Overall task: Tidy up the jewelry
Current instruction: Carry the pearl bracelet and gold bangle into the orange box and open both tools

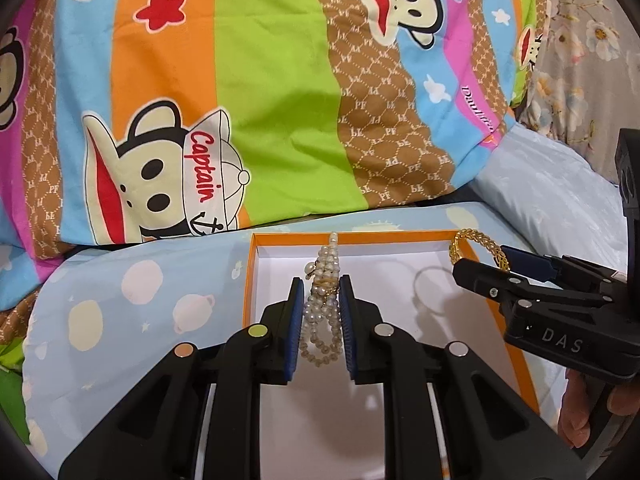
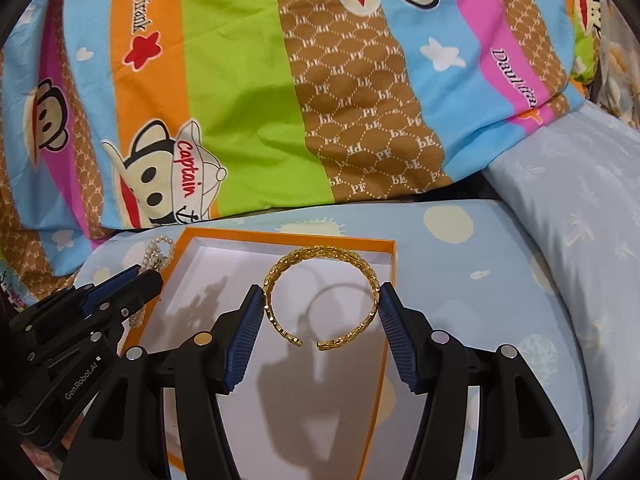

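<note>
A string of small white pearls, looped into several strands with a gold clasp, is pinched between the blue pads of the left gripper, whose jaws are nearly closed on it. The loops hang over the white inside of a shallow orange box, at about 12 o'clock from the camera in the left wrist view. At 3 o'clock from the pearls, a gold open-ended bangle with a woven, leafy pattern is clamped across its width by the right gripper, its gap facing the camera at 6 o'clock. It too is held above the box's white floor, where its round shadow falls. The box rests on a pale blue pillow printed with cream planets and stars. Beyond it, at 12 o'clock, lies a striped quilt with cartoon monkeys, one wearing a cap marked "Captain". A plain light blue pillow sits at 2 o'clock. A person's fingers show under the right gripper's handle.
</note>
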